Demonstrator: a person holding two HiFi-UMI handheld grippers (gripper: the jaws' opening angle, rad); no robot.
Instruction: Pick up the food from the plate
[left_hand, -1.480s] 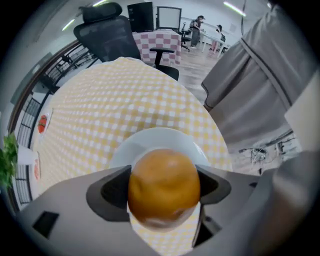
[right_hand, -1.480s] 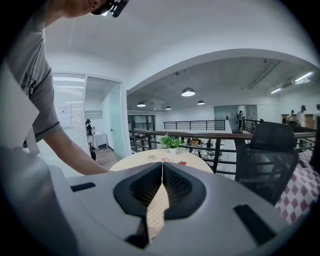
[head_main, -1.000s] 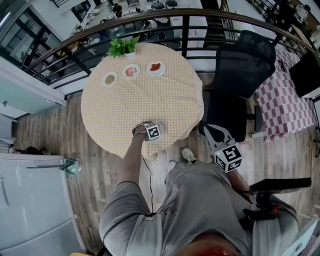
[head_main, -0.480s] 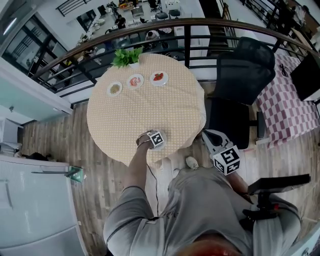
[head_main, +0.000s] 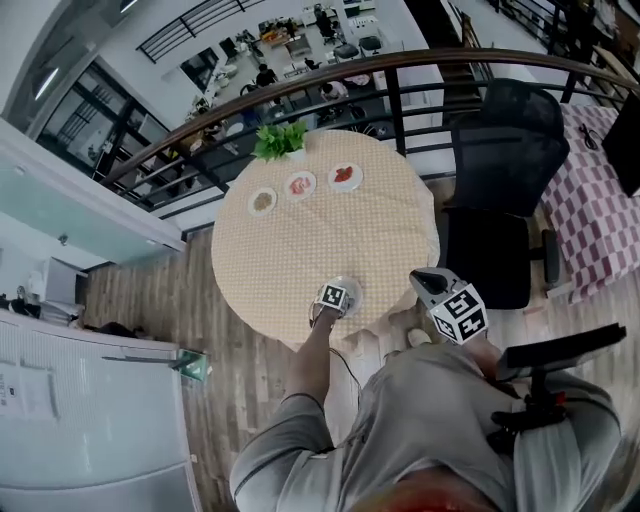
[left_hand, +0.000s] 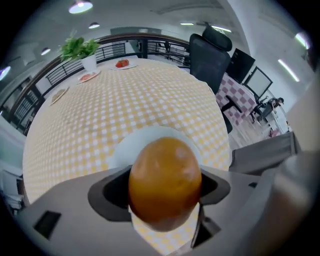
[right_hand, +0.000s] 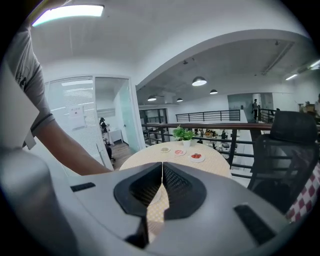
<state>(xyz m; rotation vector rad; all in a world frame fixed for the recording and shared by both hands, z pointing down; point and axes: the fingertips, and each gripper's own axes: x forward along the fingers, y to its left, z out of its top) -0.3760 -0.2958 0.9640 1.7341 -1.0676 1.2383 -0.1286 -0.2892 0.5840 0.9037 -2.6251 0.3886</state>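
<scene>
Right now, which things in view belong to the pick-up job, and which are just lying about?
In the job:
left gripper, fingers shut on the brown egg-shaped food
white plate under it

Lying about:
three small food plates at the table's far edge
potted plant
black office chair
right gripper, shut and empty, held off the table

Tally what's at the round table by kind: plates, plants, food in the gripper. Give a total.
Plates: 4 (three far plates, one near plate)
Potted plant: 1
Egg-shaped brown food, held in the left gripper: 1
Total: 6
</scene>
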